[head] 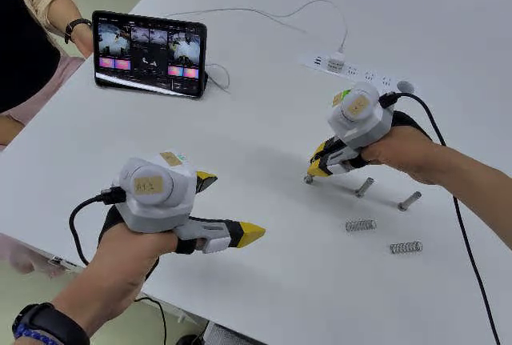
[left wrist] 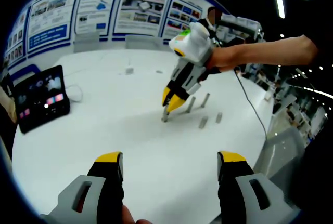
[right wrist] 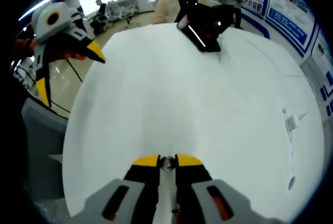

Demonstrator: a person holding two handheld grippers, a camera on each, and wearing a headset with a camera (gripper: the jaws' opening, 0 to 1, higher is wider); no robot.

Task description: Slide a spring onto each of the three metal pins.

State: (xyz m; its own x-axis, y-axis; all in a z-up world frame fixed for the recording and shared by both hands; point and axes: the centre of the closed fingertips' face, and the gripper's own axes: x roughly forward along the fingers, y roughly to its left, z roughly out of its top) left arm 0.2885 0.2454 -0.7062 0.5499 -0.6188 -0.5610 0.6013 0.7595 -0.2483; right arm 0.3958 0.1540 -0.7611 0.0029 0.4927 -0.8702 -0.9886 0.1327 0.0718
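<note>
Left gripper (head: 228, 205): grey plastic shell, black jaws with yellow wedge tips, spread wide. Held over the table's near edge, well left of the gripped pin.
Right gripper (head: 314, 170): same build. Yellow tips pressed together on the gripped pin (head: 309, 178), whose round metal end shows between them in the right gripper view.
Other pins (head: 364, 187): two short grey metal cylinders, in a row right of the gripped pin, apart from each other. Upright in the left gripper view.
Springs (head: 361, 225): two small wire coils lying flat, right of the gripped pin and nearer the person, clear of the pins.
Table (head: 264, 105): white, smooth, matte. Broad open surface left of the gripped pin.
Tablet (head: 150, 53): black, propped, screen lit, far left beyond the gripped pin.
Power strip (head: 344, 67): white, beyond the gripped pin.
</note>
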